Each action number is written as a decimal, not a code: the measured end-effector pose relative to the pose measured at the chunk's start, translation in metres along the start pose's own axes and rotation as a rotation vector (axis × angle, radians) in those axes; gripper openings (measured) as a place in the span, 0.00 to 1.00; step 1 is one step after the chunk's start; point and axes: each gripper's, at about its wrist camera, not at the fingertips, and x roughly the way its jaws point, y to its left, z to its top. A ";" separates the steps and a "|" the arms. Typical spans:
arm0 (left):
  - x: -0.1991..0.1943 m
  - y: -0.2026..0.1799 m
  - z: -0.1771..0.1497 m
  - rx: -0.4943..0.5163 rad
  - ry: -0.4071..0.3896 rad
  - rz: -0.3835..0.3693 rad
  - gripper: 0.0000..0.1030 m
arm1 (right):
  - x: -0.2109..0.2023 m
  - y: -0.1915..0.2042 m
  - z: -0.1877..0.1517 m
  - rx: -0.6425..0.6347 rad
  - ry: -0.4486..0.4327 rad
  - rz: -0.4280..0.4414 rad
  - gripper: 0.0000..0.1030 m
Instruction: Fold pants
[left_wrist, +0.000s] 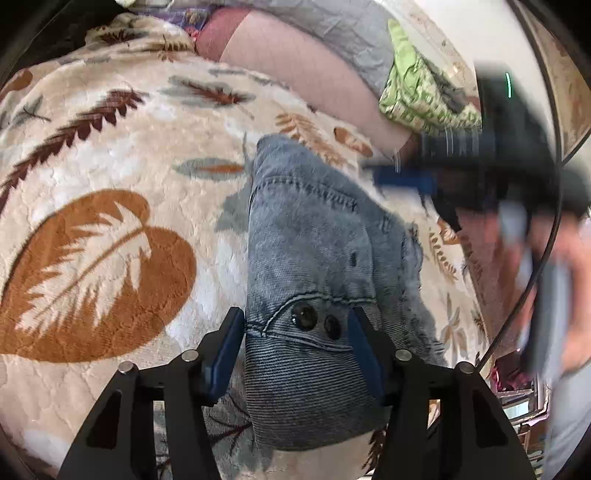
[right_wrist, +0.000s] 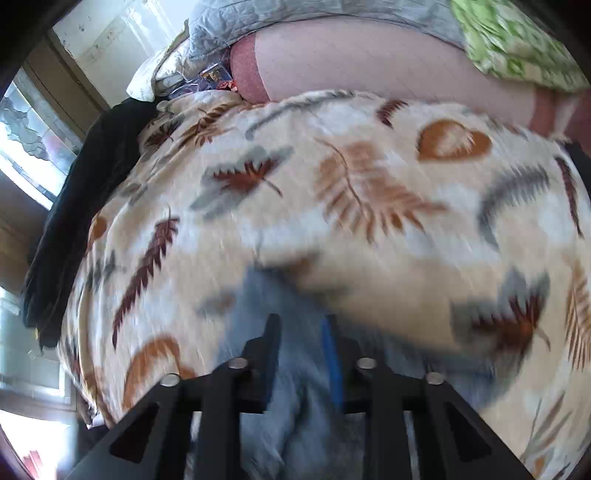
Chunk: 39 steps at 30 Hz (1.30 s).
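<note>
Denim pants (left_wrist: 314, 258) lie folded into a narrow bundle on a leaf-patterned blanket (left_wrist: 110, 147), which covers a bed. In the left wrist view, reading from the left, the blanket's large orange leaf print comes first, then the bundle at centre, then the blurred right gripper (left_wrist: 402, 181) with its blue pads at the right edge, held by a hand (left_wrist: 569, 280). This view alone shows the denim in detail: stitched seams, a ribbed waistband and two dark buttons (left_wrist: 317, 321). The left gripper (left_wrist: 295, 328) stands over the waistband end with its jaws apart; the waistband fills the gap between them, but the pads do not visibly squeeze the cloth. The right wrist view alone shows a window (right_wrist: 22, 147) at far left, a dark garment (right_wrist: 81, 206) draped over the blanket's left edge, and a pink sheet (right_wrist: 369, 62) beyond the blanket, with a green cloth (right_wrist: 517, 44) at upper right. Here the pants (right_wrist: 266, 302) appear only as a blurred blue strip. The right gripper (right_wrist: 303, 339) points down over that strip, jaws partly apart, with denim between them; whether the pads press on it cannot be told through the blur.
</note>
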 end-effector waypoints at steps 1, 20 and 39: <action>-0.005 0.001 0.000 0.007 -0.028 0.007 0.59 | 0.013 -0.016 -0.013 0.007 0.044 -0.031 0.48; 0.002 0.006 -0.017 0.101 -0.048 0.165 0.74 | -0.048 -0.047 -0.142 0.033 -0.174 0.005 0.64; -0.016 0.006 -0.011 0.091 -0.083 0.114 0.75 | -0.048 -0.120 -0.154 0.336 -0.157 0.202 0.74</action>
